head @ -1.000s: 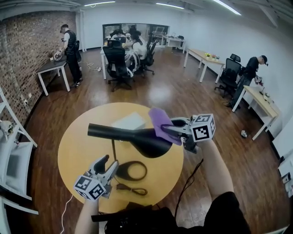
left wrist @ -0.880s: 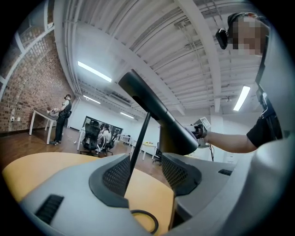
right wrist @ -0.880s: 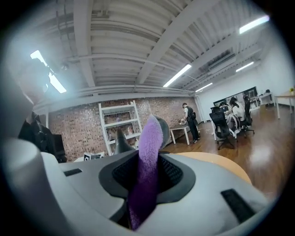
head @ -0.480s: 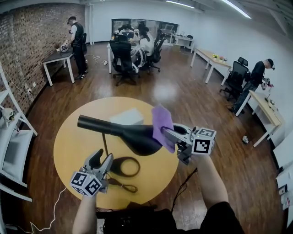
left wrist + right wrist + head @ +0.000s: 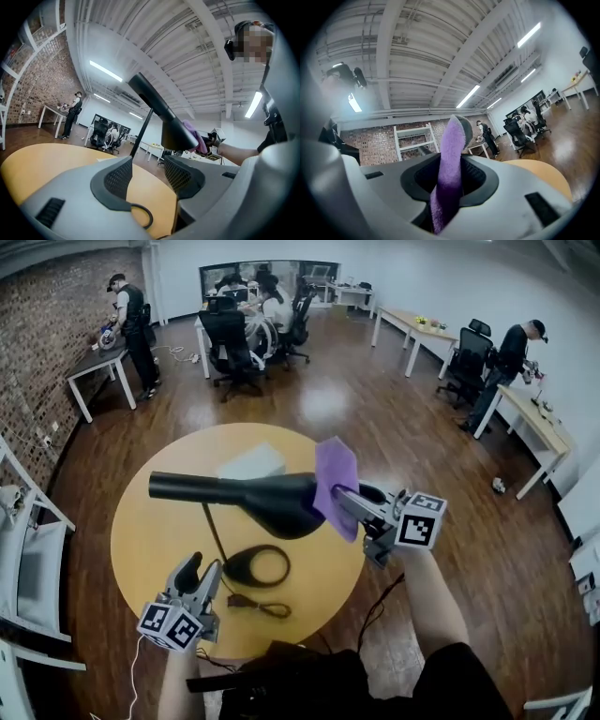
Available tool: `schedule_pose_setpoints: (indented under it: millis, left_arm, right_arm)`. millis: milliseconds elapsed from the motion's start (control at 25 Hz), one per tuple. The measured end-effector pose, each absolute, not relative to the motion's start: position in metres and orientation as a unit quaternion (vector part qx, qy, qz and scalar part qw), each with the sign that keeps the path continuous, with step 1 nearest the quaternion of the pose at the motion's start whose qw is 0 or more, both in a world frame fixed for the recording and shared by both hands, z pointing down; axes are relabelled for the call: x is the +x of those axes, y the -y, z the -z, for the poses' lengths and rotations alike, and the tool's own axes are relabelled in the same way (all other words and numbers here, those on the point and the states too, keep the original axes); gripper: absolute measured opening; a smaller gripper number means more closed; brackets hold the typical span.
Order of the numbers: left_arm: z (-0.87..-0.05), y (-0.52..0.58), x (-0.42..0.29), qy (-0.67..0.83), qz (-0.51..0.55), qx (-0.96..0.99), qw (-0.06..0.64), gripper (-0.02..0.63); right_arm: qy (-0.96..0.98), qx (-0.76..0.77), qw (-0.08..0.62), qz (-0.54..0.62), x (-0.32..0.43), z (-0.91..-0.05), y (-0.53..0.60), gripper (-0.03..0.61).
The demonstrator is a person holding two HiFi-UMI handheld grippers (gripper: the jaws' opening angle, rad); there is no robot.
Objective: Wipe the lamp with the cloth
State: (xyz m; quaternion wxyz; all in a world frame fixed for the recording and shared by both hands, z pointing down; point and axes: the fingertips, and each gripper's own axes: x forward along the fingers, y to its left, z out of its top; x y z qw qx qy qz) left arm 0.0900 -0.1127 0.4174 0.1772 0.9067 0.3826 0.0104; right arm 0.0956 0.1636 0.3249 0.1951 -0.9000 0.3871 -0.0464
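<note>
On the round yellow desk [image 5: 150, 540] stands the black lamp [image 5: 272, 504], its long head up high on a thin stick over a ring foot [image 5: 255, 566]. The right tool [image 5: 343, 501] is pinching the purple cloth [image 5: 336, 482] and holds it at the fat end of the lamp head. The cloth looks soft, light and floppy, so a pinch on one edge is enough. The lamp looks top-heavy and may wobble if pushed hard. The foot or the stick would be the best place to steady it. The left tool [image 5: 202, 570] has its jaws apart with nothing between them, low near the foot. I cannot tell if the cloth really touches the lamp. In the right gripper view the cloth hides nearly all of the lamp.
</note>
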Motion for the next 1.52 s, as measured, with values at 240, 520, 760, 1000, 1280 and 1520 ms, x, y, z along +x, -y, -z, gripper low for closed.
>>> schedule_pose_setpoints:
  millis: [240, 520, 760, 1000, 1280, 1520]
  left_arm:
    - [-0.419, 0.114, 0.095, -0.414, -0.014, 0.890, 0.189, 0.209]
    - [-0.427, 0.112, 0.092, -0.425, -0.007, 0.882, 0.202, 0.209]
    - [-0.424, 0.092, 0.093, -0.395, 0.001, 0.897, 0.199, 0.209]
    - [-0.422, 0.064, 0.098, -0.300, 0.043, 0.938, 0.168, 0.209]
    - [-0.407, 0.013, 0.069, -0.136, 0.092, 0.970, 0.182, 0.209]
    - [-0.389, -0.007, 0.042, -0.077, 0.084, 0.981, 0.160, 0.209]
  right_arm:
    - [-0.344, -0.918, 0.192, 0.048, 0.087, -0.328, -0.164, 0.104]
    - [-0.352, -0.906, 0.231, 0.036, 0.086, -0.335, -0.160, 0.104]
    - [-0.465, -0.870, 0.153, 0.064, 0.086, -0.332, -0.161, 0.104]
    - [-0.644, -0.755, 0.117, 0.030, 0.076, -0.349, -0.178, 0.104]
    - [-0.729, -0.678, 0.083, 0.042, 0.122, -0.344, -0.211, 0.103]
    - [-0.785, -0.613, 0.089, 0.013, 0.160, -0.286, -0.180, 0.103]
